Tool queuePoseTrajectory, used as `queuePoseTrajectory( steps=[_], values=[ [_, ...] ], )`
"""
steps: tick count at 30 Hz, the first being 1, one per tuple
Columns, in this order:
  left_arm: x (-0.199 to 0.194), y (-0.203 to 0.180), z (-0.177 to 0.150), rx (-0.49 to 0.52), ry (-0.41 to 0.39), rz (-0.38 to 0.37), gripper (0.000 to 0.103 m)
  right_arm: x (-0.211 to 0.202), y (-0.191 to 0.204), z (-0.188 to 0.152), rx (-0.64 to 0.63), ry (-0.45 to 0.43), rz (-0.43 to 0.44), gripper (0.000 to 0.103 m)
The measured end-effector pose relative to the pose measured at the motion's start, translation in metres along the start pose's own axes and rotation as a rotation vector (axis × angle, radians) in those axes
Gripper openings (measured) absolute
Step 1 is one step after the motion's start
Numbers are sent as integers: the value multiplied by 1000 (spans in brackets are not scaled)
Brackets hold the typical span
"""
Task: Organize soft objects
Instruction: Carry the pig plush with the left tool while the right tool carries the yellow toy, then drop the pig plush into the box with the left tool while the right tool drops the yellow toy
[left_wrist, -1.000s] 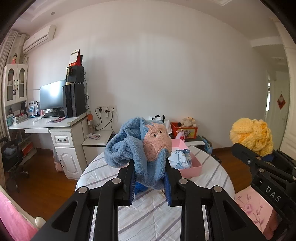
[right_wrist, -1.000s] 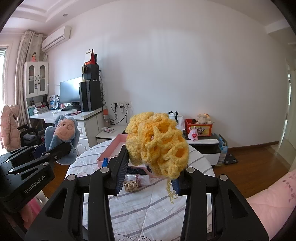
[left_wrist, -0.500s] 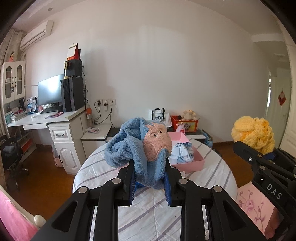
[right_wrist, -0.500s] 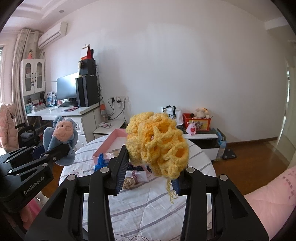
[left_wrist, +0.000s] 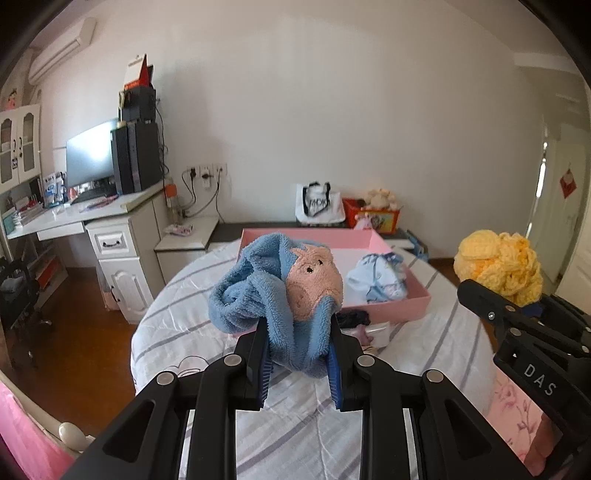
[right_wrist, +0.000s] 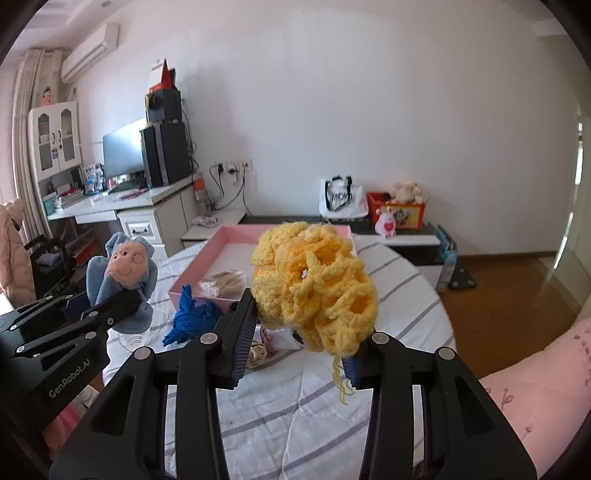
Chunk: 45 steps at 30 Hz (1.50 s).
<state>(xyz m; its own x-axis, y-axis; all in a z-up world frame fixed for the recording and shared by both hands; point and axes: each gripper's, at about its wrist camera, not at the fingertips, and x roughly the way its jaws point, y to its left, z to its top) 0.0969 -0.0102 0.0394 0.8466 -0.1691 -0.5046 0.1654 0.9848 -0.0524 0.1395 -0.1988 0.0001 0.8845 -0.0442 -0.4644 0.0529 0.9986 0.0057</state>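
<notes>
1. White wall (left_wrist: 332, 110) is seen across the frame; desk with monitor (left_wrist: 88, 155) at left.
2. Striped round table (left_wrist: 184, 295) is seen at centre, pink box (left_wrist: 399, 306) upon it.
3. Blue plush (left_wrist: 280, 288) is clamped by left gripper (left_wrist: 298, 363), lower centre.
4. Yellow crochet piece (right_wrist: 314, 288) is clamped by right gripper (right_wrist: 295, 350), centre.

I see a plain white wall (left_wrist: 351, 110), wood floor (right_wrist: 509, 291) at three o'clock, a white desk (left_wrist: 122, 236) with monitor (left_wrist: 90, 155) at nine o'clock, air conditioner (right_wrist: 90, 50) above.

Round striped-cloth table (right_wrist: 402, 284) — bears pink tray (left_wrist: 399, 306), blue knit (right_wrist: 188, 317), small scraps.
</notes>
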Motion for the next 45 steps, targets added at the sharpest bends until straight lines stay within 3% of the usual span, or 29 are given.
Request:
queuePoseTrajectory(
  steps=[15,32,35,37,43,45],
  values=[
    [149,0,86,-4,153,55,22,110,-2,17,-3,129,19,38],
    [312,30,184,18,283,-10,25,191,10,43,-25,222,19,40],
    [338,38,192,-11,314,-35,39,196,9,44,-13,224,24,46],
    [346,47,191,-19,327,-33,69,197,8,44,-10,220,18,51],
    [358,60,198,-55,286,33,90,193,3,49,7,188,-18,81],
    [360,62,197,-61,278,45,93,189,0,50,15,172,-34,95]
  ],
)
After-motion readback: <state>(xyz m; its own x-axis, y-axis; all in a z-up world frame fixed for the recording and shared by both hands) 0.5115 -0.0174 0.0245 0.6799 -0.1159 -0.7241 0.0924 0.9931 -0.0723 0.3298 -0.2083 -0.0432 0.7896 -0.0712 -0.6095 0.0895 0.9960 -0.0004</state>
